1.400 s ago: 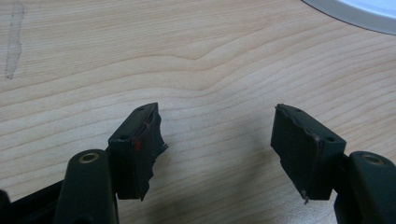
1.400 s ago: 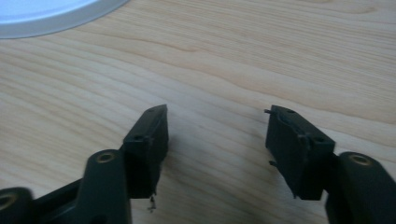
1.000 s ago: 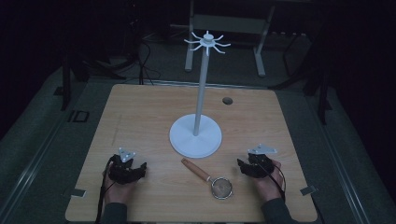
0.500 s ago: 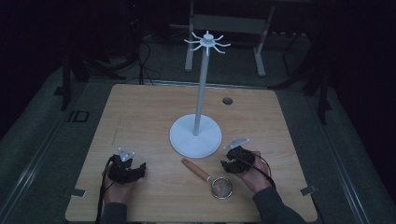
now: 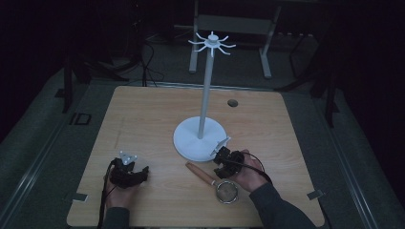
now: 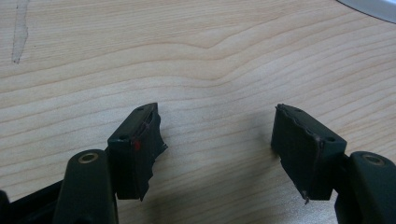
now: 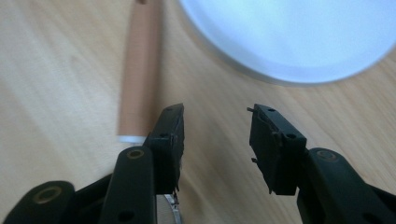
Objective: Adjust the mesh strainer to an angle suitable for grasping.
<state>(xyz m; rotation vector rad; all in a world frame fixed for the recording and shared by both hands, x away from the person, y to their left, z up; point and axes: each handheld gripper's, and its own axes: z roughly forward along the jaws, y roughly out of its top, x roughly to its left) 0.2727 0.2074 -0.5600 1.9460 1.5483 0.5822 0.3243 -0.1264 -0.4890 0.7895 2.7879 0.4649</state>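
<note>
Wooden-handled strainer (image 5: 216, 181) lay flat on the table (image 5: 153, 119) near its front edge, its handle (image 7: 139, 70) angled up toward the white stand base (image 5: 191, 138) and its round mesh ring toward the person. The right gripper (image 5: 223, 164) sat just over the junction of handle and ring, close against the base's rim. In the right gripper view the handle ran beside the left jaw, outside the gap; the jaws had just been closing, half narrowed, with only bare wood between them. The left gripper (image 5: 128, 171) rested well apart at the table's left, jaws spread wide over bare tabletop.
</note>
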